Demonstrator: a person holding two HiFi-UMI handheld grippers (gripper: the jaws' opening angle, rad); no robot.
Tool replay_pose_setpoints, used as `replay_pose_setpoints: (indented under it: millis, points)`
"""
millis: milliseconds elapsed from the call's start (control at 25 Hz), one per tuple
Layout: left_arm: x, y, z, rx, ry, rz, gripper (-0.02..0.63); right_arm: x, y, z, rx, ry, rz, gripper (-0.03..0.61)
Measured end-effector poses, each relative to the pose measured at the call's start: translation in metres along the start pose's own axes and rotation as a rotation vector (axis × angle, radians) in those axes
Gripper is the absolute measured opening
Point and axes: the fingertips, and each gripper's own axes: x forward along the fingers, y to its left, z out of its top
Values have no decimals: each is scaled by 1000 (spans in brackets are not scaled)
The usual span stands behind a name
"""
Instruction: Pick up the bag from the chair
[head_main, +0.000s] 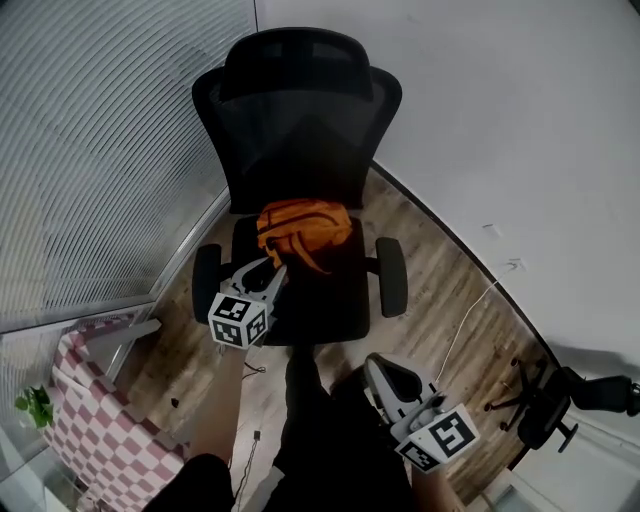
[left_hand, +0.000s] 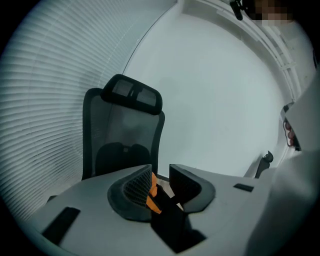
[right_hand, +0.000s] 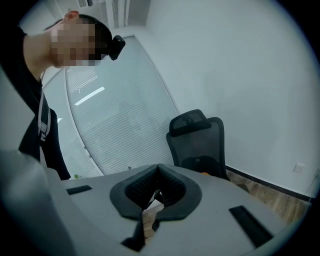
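Note:
An orange bag (head_main: 305, 226) lies on the seat of a black mesh office chair (head_main: 300, 110), close to the backrest. My left gripper (head_main: 272, 271) reaches in from the seat's front left, its tips at the bag's near left edge. In the left gripper view this gripper (left_hand: 161, 174) is open, and a strip of the orange bag (left_hand: 151, 193) with dark material shows in the gap between the jaws. The chair's backrest (left_hand: 122, 135) rises behind. My right gripper (head_main: 376, 366) hangs low by the person's legs, away from the chair. It is shut (right_hand: 157, 169) and empty.
Window blinds (head_main: 100, 130) run along the left, a white wall (head_main: 500, 100) along the right. A pink-checked cushion (head_main: 90, 425) and a small plant (head_main: 35, 405) sit at lower left. A second chair's base (head_main: 545, 400) and a white cable (head_main: 470, 320) lie on the wooden floor at right.

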Motion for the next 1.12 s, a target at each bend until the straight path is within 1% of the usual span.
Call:
replay_pose_setpoints:
  millis: [160, 320, 480, 560, 720, 880, 1120]
  points:
    - [13, 24, -19, -9, 26, 33, 126, 9, 3, -13, 9, 28, 13, 18]
    - [27, 46, -35, -25, 29, 58, 147, 12, 3, -29, 46, 50, 6, 18]
    - [41, 71, -52, 24, 79, 102, 147, 13, 2, -43, 72, 68, -10, 18]
    - [50, 79, -59, 31, 98, 94, 154, 13, 1, -47, 81, 74, -20, 18]
    - [65, 96, -72, 10, 121, 83, 166, 17, 0, -56, 89, 88, -36, 18]
    - [76, 108, -77, 14, 149, 85, 181, 17, -2, -55, 94, 84, -51, 18]
    - [100, 120, -96, -16, 210, 70, 204, 18, -3, -58, 105, 92, -64, 18]
